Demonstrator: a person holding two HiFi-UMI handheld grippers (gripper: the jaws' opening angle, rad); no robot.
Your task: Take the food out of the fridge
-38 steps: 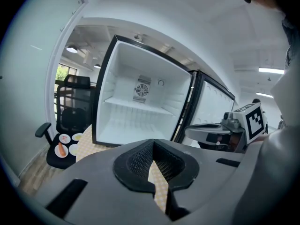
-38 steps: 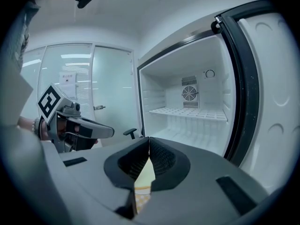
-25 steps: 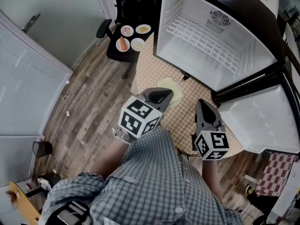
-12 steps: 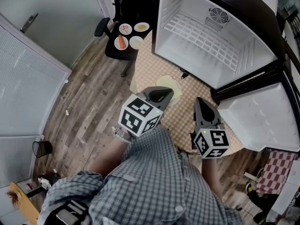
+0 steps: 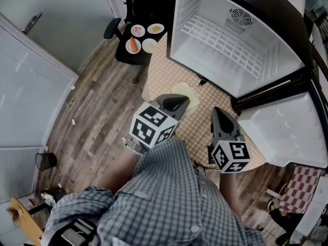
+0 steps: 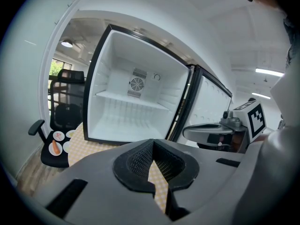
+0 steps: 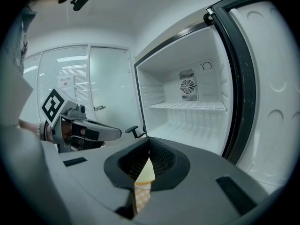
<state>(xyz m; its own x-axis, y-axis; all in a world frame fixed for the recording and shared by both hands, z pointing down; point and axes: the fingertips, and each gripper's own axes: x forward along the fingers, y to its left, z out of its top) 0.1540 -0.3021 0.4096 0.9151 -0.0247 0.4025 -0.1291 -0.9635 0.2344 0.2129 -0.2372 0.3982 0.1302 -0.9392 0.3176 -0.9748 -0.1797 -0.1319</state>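
The small fridge [image 5: 230,40] stands open with a bare white shelf and nothing inside; its door [image 5: 287,132] is swung out to the right. Several plates of food, one with a carrot [image 5: 134,45], sit on a black chair seat [image 5: 123,55] to the fridge's left. A pale yellow plate [image 5: 184,94] lies on the checked mat [image 5: 164,70] in front of the fridge. My left gripper [image 5: 174,104] is held above that plate, shut and holding nothing. My right gripper [image 5: 221,118] is beside it, also shut and holding nothing. The same empty fridge [image 6: 136,102] fills both gripper views.
A grey door and partition wall [image 5: 31,76] stand at the left over wooden flooring [image 5: 97,117]. A small black bin [image 5: 46,162] sits near the wall. A red checked cloth [image 5: 302,186] lies at the lower right, past the fridge door.
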